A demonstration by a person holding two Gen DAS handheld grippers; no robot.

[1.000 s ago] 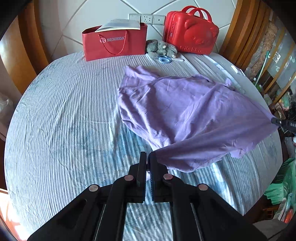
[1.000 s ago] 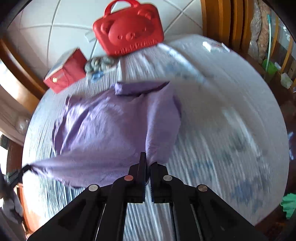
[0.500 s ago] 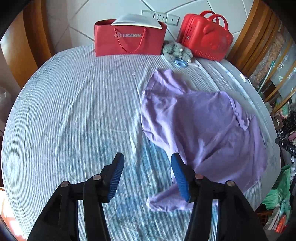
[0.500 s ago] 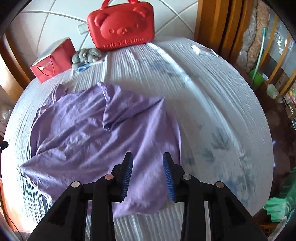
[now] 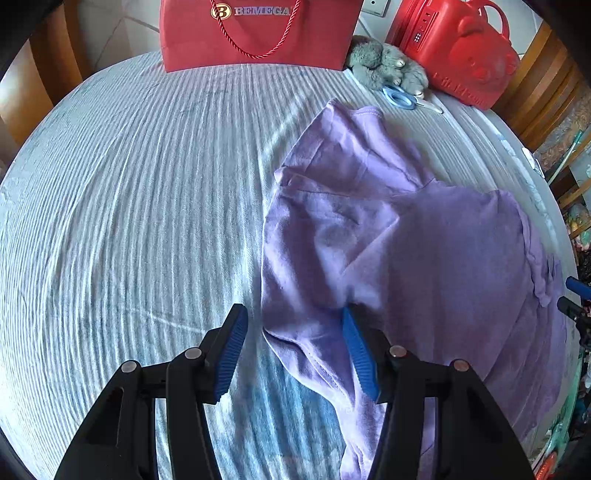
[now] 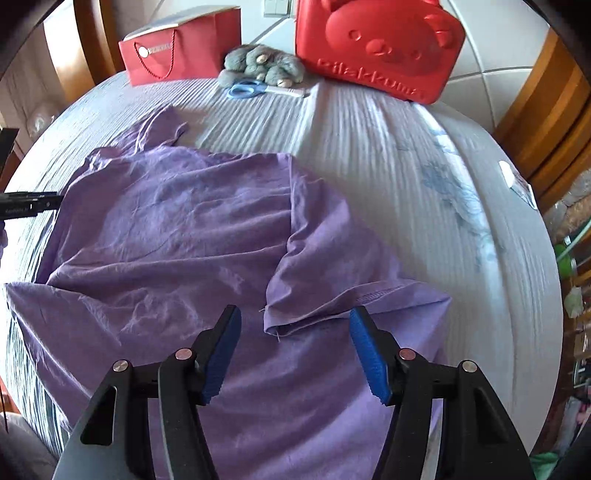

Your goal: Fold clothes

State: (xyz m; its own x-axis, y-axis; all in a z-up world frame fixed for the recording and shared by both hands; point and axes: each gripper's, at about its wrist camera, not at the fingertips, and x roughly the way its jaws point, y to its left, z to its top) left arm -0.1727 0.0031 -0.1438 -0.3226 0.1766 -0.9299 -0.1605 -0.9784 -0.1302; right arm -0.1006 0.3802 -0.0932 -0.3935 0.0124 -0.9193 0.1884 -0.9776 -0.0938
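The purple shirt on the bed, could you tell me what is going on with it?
A person is folding the purple shirt with two handheld tools. It lies rumpled on the striped bedsheet, held by neither. The left tool is open over its edge, and the right tool is open above a turned-over hem.

"BEMEGA" on red paper bag (image 5: 258, 33).

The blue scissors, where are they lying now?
In the right wrist view, the blue scissors lie at the far edge of the bed, just before the grey plush toy, left of the red case.
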